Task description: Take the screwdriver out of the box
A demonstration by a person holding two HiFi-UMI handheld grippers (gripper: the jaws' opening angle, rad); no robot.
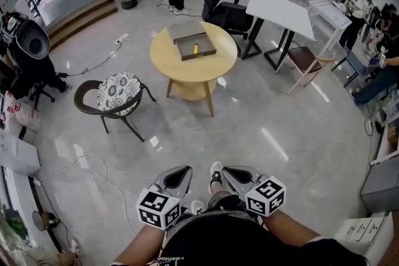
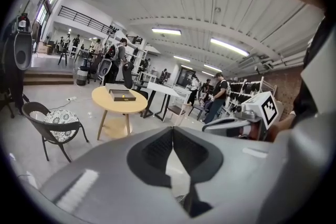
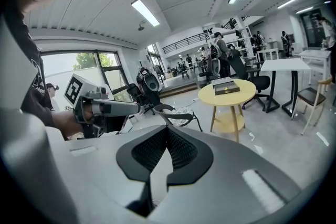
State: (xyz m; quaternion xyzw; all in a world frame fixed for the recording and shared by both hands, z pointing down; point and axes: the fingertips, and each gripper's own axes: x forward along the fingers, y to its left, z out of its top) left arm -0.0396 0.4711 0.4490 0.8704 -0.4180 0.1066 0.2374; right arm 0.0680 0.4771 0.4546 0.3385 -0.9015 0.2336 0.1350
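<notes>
A black-framed armchair with a flower-patterned cushion (image 1: 117,93) is seen at the left of the head view, well apart from the person. A thin pale cable (image 1: 93,176) is trailed over the glossy grey floor (image 1: 249,134) just left of the person's feet.

The left gripper (image 1: 181,174) is held low by the waist. In its own view the ribbed black pads (image 2: 157,152) are seen pressed together at the tips with nothing between them, so it is clenched and empty.

Further on, the round yellow wooden table (image 1: 163,62) is found, well away from both grippers. A shallow grey open box (image 1: 194,42) is set on it, and the small yellow-handled screwdriver (image 1: 196,47) is seen lying inside the box.

The right gripper (image 1: 235,174) is held level with the left one. Its pads (image 3: 181,152) are likewise closed on nothing. A white rectangular table on black legs (image 1: 280,9) stands at the right, near the round one.

The task is judged hardly begun: the gap to the table must first be closed. The open floor between armchair and white table is best taken, and the cable avoided. The jaws of one gripper should be opened before the box is reached. The screwdriver is best approached from above, with the pads set across its handle and kept off the box walls. The box may be steadied with the other gripper so it is not dragged.
</notes>
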